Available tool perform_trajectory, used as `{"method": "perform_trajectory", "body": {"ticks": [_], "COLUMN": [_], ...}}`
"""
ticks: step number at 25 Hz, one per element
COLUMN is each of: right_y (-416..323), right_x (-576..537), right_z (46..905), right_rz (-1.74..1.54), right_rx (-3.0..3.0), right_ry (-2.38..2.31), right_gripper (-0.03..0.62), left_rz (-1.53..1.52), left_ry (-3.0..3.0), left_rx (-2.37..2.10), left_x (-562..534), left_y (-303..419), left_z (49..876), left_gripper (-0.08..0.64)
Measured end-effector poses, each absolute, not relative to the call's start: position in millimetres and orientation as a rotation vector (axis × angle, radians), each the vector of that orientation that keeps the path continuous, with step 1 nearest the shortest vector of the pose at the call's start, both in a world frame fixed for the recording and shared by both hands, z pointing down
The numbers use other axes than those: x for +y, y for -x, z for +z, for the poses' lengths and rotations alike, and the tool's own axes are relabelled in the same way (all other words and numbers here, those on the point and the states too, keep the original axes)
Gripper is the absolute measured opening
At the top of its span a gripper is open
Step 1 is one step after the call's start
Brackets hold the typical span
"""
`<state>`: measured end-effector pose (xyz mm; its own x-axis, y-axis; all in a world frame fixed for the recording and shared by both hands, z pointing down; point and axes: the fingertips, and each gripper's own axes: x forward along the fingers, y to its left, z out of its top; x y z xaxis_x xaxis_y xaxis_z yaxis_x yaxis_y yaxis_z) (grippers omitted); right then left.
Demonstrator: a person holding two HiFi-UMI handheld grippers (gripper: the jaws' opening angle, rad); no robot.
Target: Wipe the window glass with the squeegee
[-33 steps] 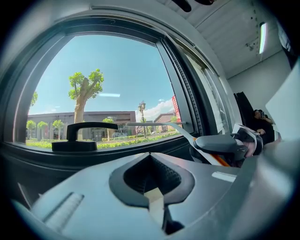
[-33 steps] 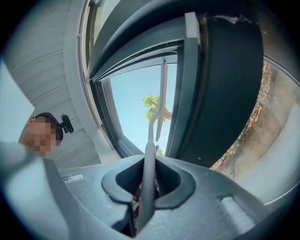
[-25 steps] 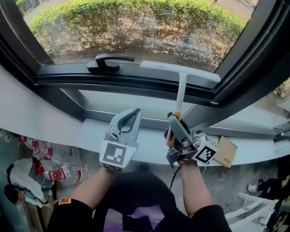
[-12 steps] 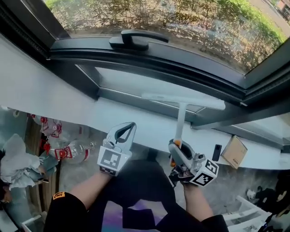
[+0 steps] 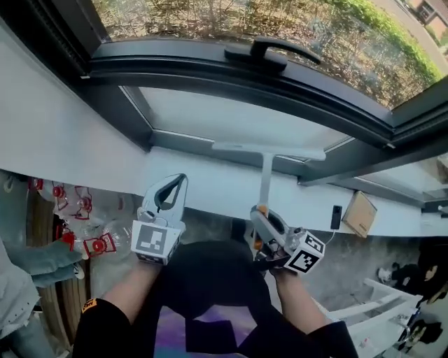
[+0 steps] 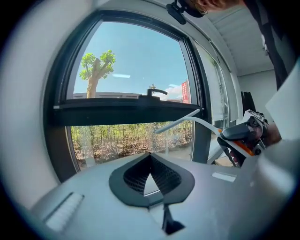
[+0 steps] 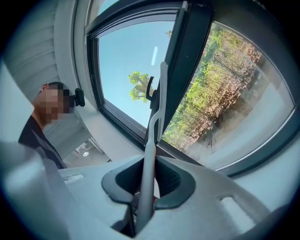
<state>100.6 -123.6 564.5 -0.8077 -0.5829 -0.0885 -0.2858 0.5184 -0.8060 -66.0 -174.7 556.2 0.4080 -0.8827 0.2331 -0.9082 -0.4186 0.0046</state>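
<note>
The big window in its dark, smooth metal frame (image 5: 238, 77) is taking up most of the wall, and its clear glass (image 5: 210, 17) is showing shrubs and dry ground outside. A matte white sill (image 5: 210, 185) is running beneath it. The long-handled white plastic squeegee (image 5: 266, 171), T-shaped with a thin straight blade, is reaching up from the right gripper (image 5: 260, 213). Its blade is lying level in front of the lower frame, just above the sill and below the glass of the opening sash; whether it is touching anything there I cannot tell.

In the right gripper view the black ribbed jaws are pinching the pale shaft (image 7: 149, 154), which is running straight out between them. The right forearm is stretching forward, with the gripper tilted upward.

The grey left gripper (image 5: 171, 183) is hovering just beside it, well apart from the squeegee, tips pressed together with nothing between them, its arm bent and raised.

A curved black lever handle (image 5: 269, 50) is sitting on the sash. A flat brown cardboard box (image 5: 359, 213) is resting on the sill at the right.
</note>
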Motion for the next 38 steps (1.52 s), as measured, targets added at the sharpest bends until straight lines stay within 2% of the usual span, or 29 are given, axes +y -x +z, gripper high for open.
{"method": "perform_trajectory", "body": {"ticks": [7,13,18,25,38], "right_y": [-25,15,18,26,57], "right_x": [-88,-37,8,63,159], "right_z": [574,584,575,586,627], "right_rz": [-1.226,-1.235,-1.213,-1.251,-1.394], "right_rx": [2.193,2.106,2.069,2.016,2.070], "right_ry": [0.962,1.111,1.163,1.130,0.956], "right_gripper": [0.048,0.048,0.048,0.048,0.048], "left_rz": [0.292,0.395,0.408,0.383,0.517], "left_ry": [-2.648,-2.664,-2.722,-2.643,-2.601], "left_rx": [-1.372,-0.969,-0.826,-0.871,-1.039], "left_x": [-134,-60,-34,-15,82], "left_y": [137,142,138,142,157], "left_z": [579,636,636,626,639], "left_gripper": [0.015,0.015,0.015,0.015,0.015]}}
